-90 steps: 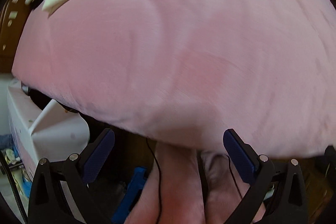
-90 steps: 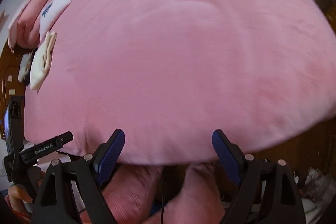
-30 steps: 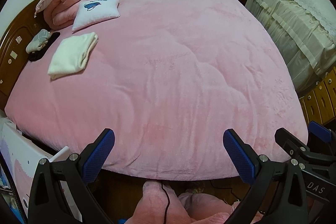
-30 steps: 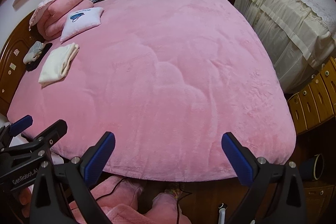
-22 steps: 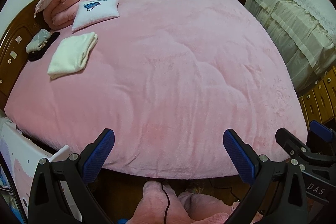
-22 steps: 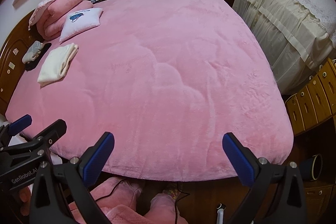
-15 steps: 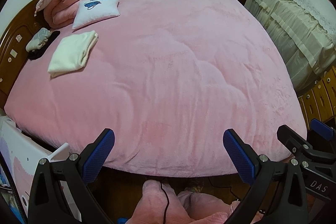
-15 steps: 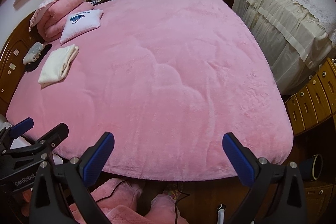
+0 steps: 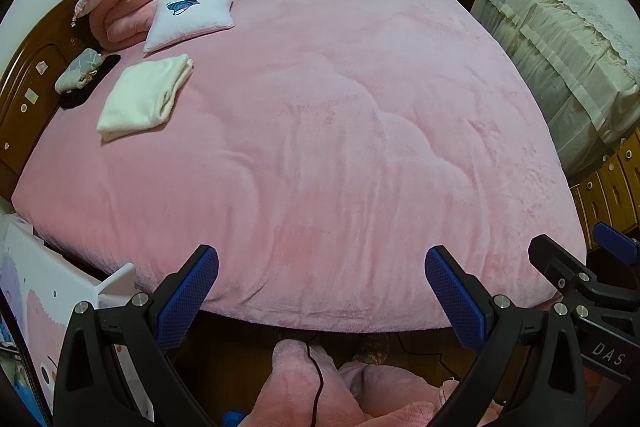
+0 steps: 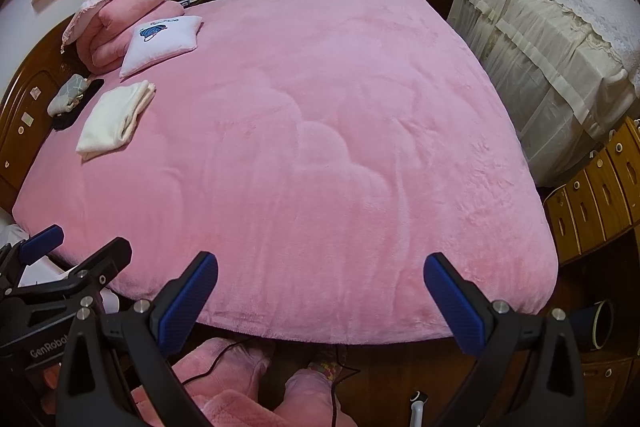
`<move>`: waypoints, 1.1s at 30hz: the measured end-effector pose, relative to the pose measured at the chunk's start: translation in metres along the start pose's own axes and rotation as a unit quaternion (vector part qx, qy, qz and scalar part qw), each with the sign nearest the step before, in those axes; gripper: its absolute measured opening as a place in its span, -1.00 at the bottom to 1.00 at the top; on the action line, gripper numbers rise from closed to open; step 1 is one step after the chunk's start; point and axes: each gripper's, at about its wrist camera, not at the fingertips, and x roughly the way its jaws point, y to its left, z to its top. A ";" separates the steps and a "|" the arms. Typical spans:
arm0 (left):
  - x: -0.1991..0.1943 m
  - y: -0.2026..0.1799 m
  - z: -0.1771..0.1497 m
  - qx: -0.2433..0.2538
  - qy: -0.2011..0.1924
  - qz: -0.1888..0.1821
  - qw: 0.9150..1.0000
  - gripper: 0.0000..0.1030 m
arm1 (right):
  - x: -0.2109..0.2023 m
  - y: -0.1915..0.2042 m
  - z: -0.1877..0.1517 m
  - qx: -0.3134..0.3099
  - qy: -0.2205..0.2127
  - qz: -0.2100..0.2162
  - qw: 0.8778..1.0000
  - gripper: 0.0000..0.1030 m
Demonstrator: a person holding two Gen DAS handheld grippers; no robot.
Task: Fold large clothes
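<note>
Plainly, "DAS" on right gripper [image 9: 576, 263]

The left gripper [image 9: 320, 291] is held level with its jaws spread wide and nothing between the blue pads [image 9: 188, 293]. The right gripper [image 10: 320, 297] is posed the same way, jaws wide apart and empty, blue pads [image 10: 454, 309] facing inward. The two sit side by side: each shows at the edge of the other's view. Below them are the person's legs [image 9: 304, 387] in pink fleece trousers, with a thin black cable running down the front.
</note>
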 end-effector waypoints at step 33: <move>-0.004 -0.002 -0.008 -0.009 0.000 0.008 1.000 0.99 | 0.005 -0.007 0.005 -0.013 0.006 -0.001 1.000 1.00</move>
